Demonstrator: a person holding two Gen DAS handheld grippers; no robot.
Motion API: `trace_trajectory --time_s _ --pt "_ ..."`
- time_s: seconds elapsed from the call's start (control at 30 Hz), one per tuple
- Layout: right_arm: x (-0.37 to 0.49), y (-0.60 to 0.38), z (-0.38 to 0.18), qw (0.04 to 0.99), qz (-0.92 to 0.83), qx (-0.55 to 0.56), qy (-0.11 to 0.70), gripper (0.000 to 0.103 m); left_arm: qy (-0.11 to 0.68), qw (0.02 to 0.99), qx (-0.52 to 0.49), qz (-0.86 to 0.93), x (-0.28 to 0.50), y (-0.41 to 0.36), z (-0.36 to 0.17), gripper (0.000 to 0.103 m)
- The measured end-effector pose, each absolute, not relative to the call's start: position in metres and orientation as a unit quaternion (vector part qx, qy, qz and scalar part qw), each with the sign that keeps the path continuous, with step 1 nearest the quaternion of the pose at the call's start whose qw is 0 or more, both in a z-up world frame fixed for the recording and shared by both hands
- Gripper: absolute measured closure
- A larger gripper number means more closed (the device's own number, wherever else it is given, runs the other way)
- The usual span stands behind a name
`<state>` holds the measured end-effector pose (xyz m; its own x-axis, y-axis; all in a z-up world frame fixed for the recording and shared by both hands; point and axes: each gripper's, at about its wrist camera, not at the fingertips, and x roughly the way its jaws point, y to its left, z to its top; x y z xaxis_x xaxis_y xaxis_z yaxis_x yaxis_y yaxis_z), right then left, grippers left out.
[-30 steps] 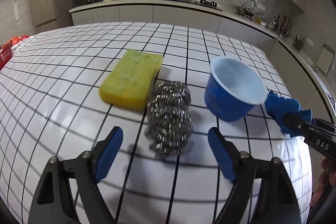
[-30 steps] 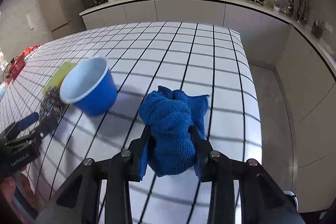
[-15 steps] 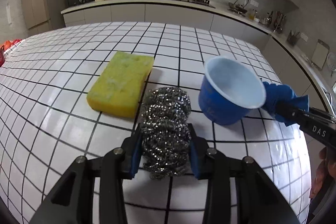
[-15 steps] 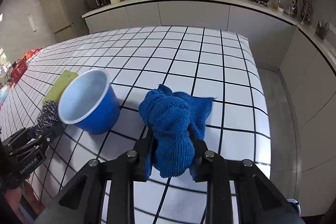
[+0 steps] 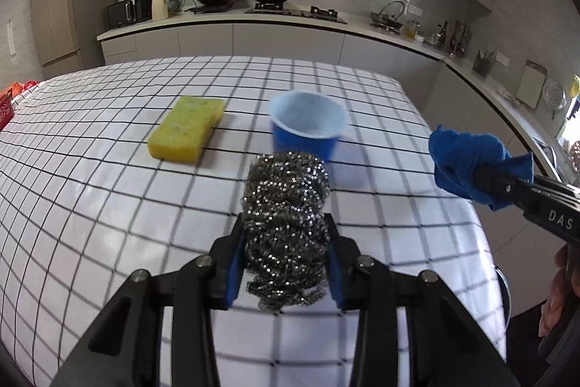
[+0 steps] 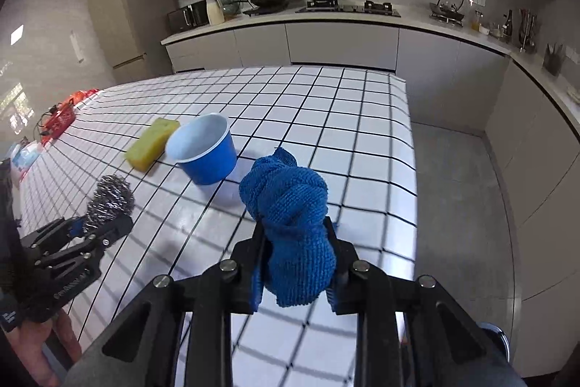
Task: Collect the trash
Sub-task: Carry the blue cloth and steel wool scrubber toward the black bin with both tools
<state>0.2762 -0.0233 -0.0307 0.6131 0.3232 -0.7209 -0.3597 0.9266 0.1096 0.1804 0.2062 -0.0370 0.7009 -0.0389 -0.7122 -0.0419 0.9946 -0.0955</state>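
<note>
Left gripper (image 5: 286, 260): jaws clamped on the grey coiled steel-wool scourer (image 5: 286, 227), which I hold clear above the white black-grid tablecloth (image 5: 108, 205). Right gripper (image 6: 295, 263): jaws clamped on the bunched blue knitted cloth (image 6: 290, 216), also raised. Beyond both, the blue plastic cup with pale lining (image 5: 307, 133) stands upright and open-mouthed, probably my drop point for both items. The yellow rectangular sponge (image 5: 186, 133) lies just left of the cup, not yet collected.
</note>
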Motion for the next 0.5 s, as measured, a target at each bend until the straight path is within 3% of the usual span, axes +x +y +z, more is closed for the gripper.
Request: trace_trajectory --time_s 0.5 --pt "0.182 -0.149 0.001 0.908 0.176 -0.014 0.381 0.075 0.369 0.927 -0.02 -0.061 0.12 0.073 -0.012 0.064"
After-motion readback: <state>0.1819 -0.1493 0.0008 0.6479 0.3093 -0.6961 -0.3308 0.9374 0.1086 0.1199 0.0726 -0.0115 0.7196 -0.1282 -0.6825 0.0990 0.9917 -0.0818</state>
